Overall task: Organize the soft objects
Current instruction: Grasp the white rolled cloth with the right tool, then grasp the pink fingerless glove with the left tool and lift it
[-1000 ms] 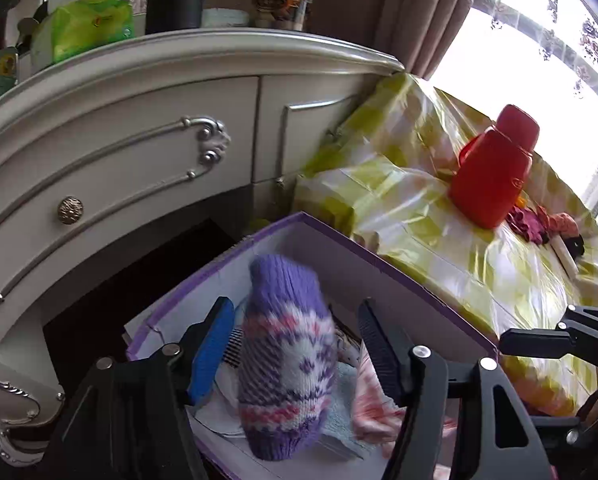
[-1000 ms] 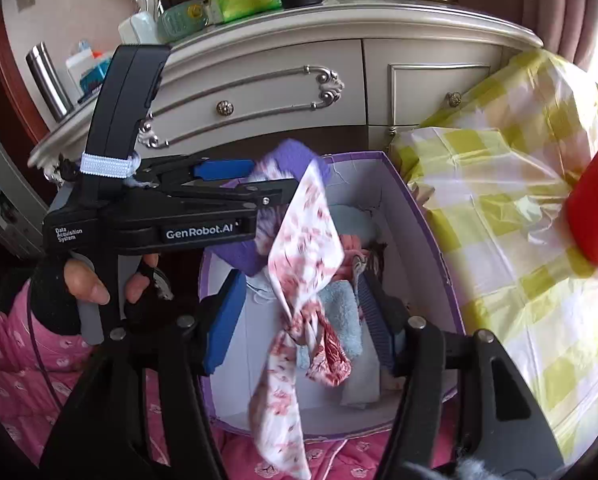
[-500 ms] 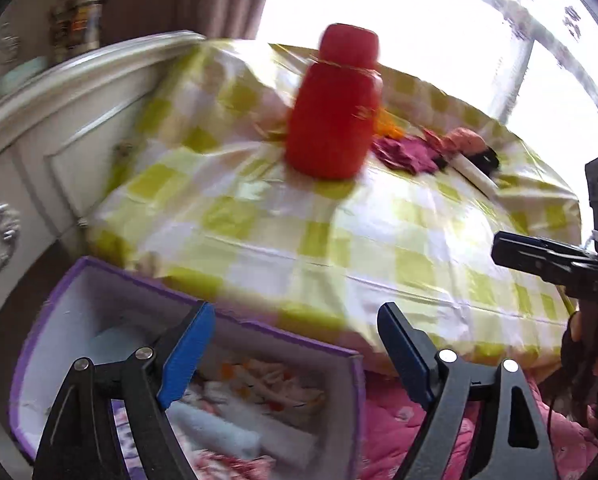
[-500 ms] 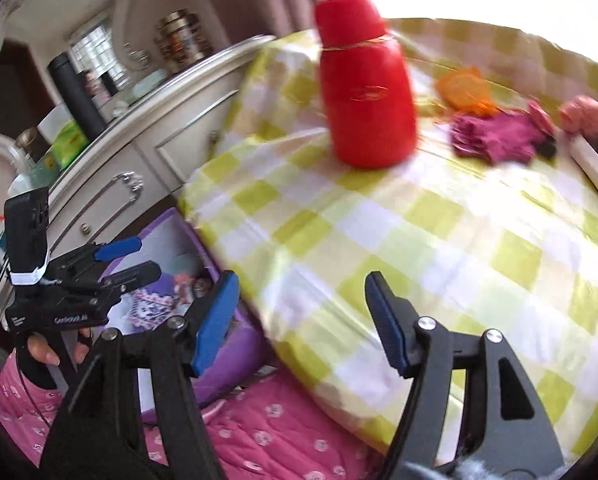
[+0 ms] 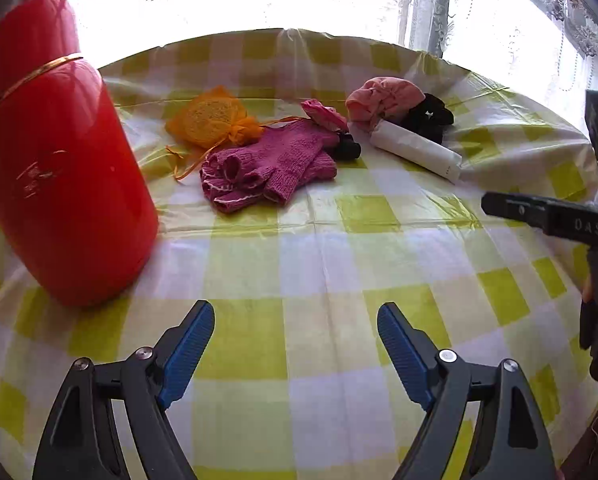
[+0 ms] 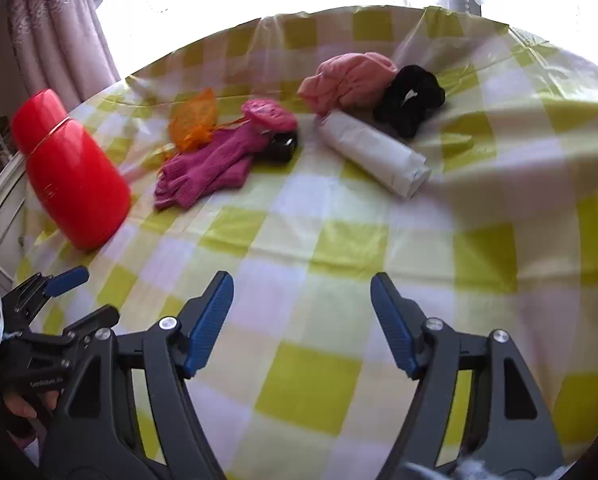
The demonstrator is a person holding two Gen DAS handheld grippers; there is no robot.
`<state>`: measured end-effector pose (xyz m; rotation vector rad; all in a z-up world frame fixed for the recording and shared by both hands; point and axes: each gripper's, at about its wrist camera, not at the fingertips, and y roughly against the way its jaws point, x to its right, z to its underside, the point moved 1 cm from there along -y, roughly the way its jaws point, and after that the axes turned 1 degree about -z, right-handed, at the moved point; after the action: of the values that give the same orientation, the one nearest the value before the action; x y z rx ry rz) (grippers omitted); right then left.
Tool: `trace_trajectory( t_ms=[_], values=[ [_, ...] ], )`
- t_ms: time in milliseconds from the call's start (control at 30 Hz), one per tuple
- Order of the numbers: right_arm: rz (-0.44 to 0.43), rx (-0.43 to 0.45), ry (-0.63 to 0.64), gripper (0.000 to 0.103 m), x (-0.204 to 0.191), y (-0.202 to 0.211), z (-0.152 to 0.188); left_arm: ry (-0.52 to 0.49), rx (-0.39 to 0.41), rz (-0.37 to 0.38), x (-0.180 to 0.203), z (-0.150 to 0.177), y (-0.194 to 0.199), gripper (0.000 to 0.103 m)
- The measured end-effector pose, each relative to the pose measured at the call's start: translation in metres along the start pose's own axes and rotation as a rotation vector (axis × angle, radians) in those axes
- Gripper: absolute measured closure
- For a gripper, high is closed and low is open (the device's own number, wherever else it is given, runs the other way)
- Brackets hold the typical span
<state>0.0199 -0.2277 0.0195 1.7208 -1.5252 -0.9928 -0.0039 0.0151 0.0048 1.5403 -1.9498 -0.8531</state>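
Soft items lie at the far side of the checked tablecloth (image 5: 339, 248): magenta knitted gloves (image 5: 271, 164) (image 6: 207, 168), an orange mesh pouch (image 5: 215, 120) (image 6: 193, 122), a pink cloth bundle (image 5: 383, 98) (image 6: 347, 78), a black scrunchie (image 5: 429, 116) (image 6: 411, 98) and a small pink piece (image 6: 269, 114). My left gripper (image 5: 295, 306) hangs open over bare cloth, well short of the gloves. My right gripper (image 6: 302, 278) is also empty, its jaws opening, short of a white roll (image 6: 373, 158) (image 5: 415, 150). Each gripper shows at the other view's edge.
A tall red flask (image 5: 55, 160) (image 6: 69, 176) stands at the left of the table, close beside the left gripper's path. A small black object (image 6: 281, 148) lies against the gloves. Curtains (image 6: 55, 28) and a bright window sit behind the table.
Both grippers swung away from the purple box by the dresser to above the table. The purple knitted piece and the floral cloth between their jaws a second ago are gone; both jaws widened.
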Motion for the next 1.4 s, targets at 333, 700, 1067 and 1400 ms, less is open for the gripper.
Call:
trace_trajectory(
  t_ms=[333,700,1067,1400],
  values=[
    [0.111,-0.118,0.250,0.026,0.030,-0.122,-0.093,0.107,-0.052,0.060,-0.017,0.000,-0.025,0.018],
    [0.034,-0.088,0.192,0.060,0.013,-0.043,-0.005,0.168,-0.028,0.009,-0.028,-0.069,-0.068,0.018],
    [0.001,-0.068,0.135,0.058,0.000,-0.005,0.047,0.032,-0.080,-0.102,-0.008,-0.142,-0.139,0.066],
    [-0.008,-0.066,0.124,0.058,-0.002,-0.009,0.045,0.085,0.287,0.202,0.004,-0.171,0.055,0.093]
  ],
)
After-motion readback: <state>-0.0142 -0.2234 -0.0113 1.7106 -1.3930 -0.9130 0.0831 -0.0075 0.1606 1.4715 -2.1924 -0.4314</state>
